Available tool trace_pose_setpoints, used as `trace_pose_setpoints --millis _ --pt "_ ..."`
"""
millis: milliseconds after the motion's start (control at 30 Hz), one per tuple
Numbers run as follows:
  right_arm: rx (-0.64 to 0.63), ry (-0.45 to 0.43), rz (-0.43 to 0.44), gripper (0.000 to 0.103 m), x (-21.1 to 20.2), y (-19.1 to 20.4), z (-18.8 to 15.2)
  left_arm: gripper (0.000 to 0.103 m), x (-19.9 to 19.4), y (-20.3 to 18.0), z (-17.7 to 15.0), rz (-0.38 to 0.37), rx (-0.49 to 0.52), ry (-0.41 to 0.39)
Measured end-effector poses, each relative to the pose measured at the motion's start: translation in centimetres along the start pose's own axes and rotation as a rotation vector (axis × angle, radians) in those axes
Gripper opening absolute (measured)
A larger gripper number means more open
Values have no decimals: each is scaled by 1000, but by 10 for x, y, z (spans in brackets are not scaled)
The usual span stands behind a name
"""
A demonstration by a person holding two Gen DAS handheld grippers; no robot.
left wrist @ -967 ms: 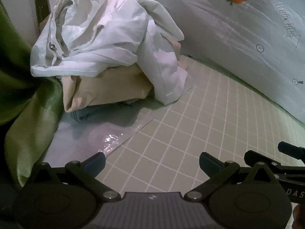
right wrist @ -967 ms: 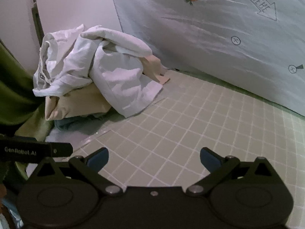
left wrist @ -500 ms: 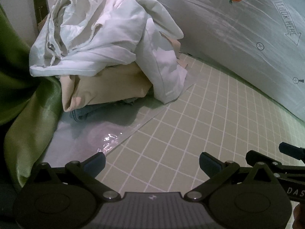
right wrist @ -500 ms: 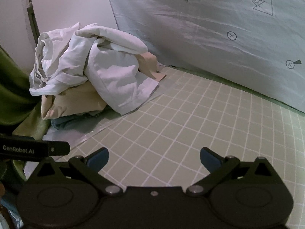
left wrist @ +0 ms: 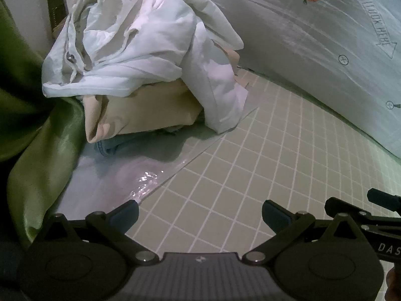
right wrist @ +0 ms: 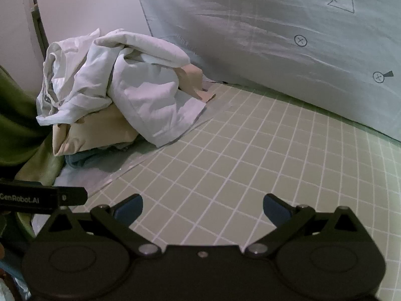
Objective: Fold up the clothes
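A pile of clothes sits at the far left of a green grid mat. On top lies a crumpled white shirt, also in the right wrist view. Under it is a beige garment, also seen from the right, and a blue one at the bottom. My left gripper is open and empty, low over the mat in front of the pile. My right gripper is open and empty, to the right of the left one.
A clear plastic sheet lies under the pile. Green satin cloth hangs at the left. A pale bedsheet with a carrot print rises behind the mat. The grid mat stretches to the right.
Both grippers have drifted slightly toward the pile; it looks a bit larger and shifted in both views. Both stay open and empty.
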State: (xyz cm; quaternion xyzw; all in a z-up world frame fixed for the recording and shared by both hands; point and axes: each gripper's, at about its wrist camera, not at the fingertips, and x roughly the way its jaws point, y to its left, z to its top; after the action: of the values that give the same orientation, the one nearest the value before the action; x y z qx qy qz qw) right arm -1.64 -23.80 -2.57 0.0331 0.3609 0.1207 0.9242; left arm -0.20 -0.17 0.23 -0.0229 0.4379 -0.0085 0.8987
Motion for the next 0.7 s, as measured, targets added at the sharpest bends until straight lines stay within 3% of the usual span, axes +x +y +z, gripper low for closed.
trace_pose_setpoints --millis 700 --pt "6 7 -7 103 -4 3 1 103 -4 1 1 -2 1 7"
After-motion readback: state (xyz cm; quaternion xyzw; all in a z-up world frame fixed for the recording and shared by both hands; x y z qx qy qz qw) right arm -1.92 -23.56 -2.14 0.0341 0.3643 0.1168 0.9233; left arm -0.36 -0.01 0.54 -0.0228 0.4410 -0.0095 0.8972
